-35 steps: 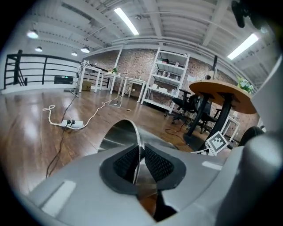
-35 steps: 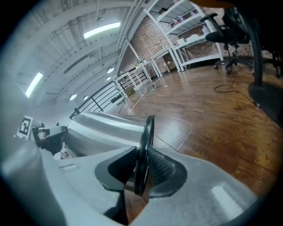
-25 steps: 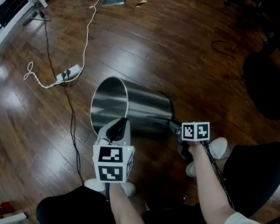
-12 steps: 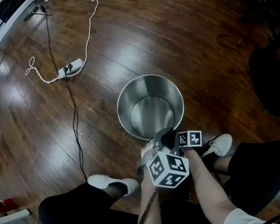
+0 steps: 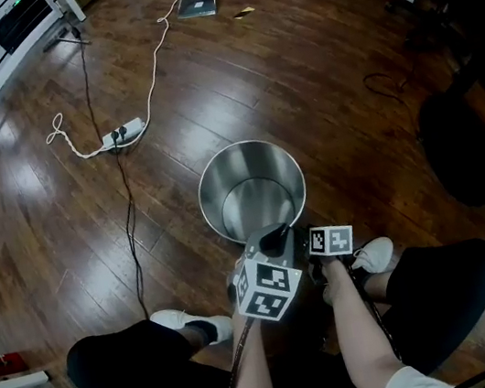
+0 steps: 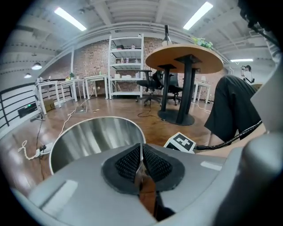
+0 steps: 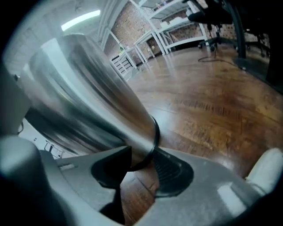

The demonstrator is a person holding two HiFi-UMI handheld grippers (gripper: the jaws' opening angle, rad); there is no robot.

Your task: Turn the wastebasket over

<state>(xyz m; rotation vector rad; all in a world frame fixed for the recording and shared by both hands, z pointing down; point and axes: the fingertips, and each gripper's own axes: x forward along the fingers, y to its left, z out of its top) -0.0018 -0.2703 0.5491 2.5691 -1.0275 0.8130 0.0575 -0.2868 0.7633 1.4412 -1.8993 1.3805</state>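
Steel catches the light all round the tall silver cylindrical wastebasket (image 5: pixel 244 144), which stands mouth-up on the dark brown wooden plank floor (image 5: pixel 358 112), its near side close in front of the person. At the near rim of the wastebasket the left gripper (image 5: pixel 273 235) has its jaws pressed together on the thin metal edge; the left gripper view (image 6: pixel 140 160) shows the rim nipped between the dark ribbed pads. Lower on the near side of the wastebasket, the right gripper (image 5: pixel 313 248) is opening, with the black-ringed base edge between its spreading jaws (image 7: pixel 139 161) but no longer clamped. Judged from this, the turning looks all but finished. The risk lies in the let-go: with the base freed, everything hangs on one narrow pinch on slick metal. If the base is not flat on the floor, the wastebasket could slip, tip and roll off toward the thin black cable (image 5: pixel 128 218) and white power strip (image 5: pixel 120 132) on its far left, or back onto the white shoe (image 5: pixel 374 255) just beside it.
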